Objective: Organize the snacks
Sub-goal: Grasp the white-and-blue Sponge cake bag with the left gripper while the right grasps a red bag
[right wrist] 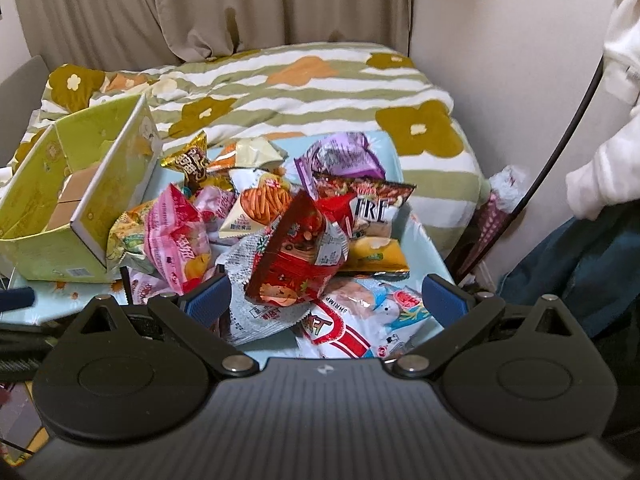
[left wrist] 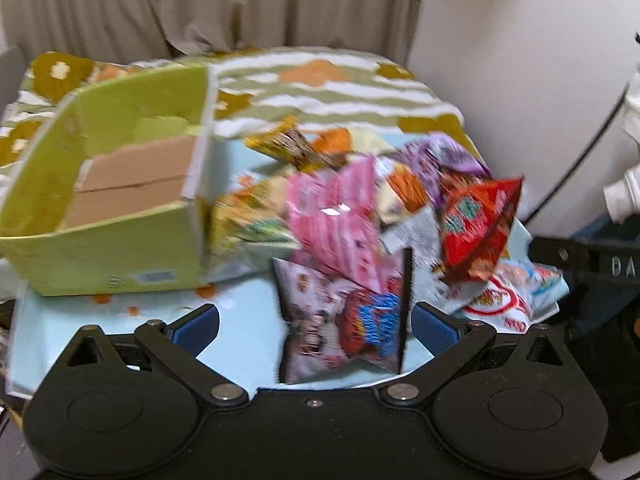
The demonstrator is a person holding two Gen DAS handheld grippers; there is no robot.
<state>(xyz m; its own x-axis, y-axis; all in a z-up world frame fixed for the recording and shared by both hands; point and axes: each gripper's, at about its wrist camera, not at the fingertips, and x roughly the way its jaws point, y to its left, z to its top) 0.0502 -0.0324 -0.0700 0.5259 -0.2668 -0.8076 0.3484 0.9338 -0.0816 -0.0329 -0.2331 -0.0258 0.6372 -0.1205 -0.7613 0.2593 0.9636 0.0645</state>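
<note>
Now green box (left wrist: 120,216) tilted, opening upward

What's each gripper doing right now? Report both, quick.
Left gripper: open, holding nothing, over a snack packet.
Right gripper: open, holding nothing, over the snack pile.

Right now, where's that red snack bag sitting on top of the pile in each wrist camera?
Left wrist view: the red snack bag is right of centre, high on the pile, beyond the open left gripper.
Right wrist view: it sits near centre, just ahead of the open right gripper.
Shared landmark: the green cardboard box, left of the pile in both.
</note>
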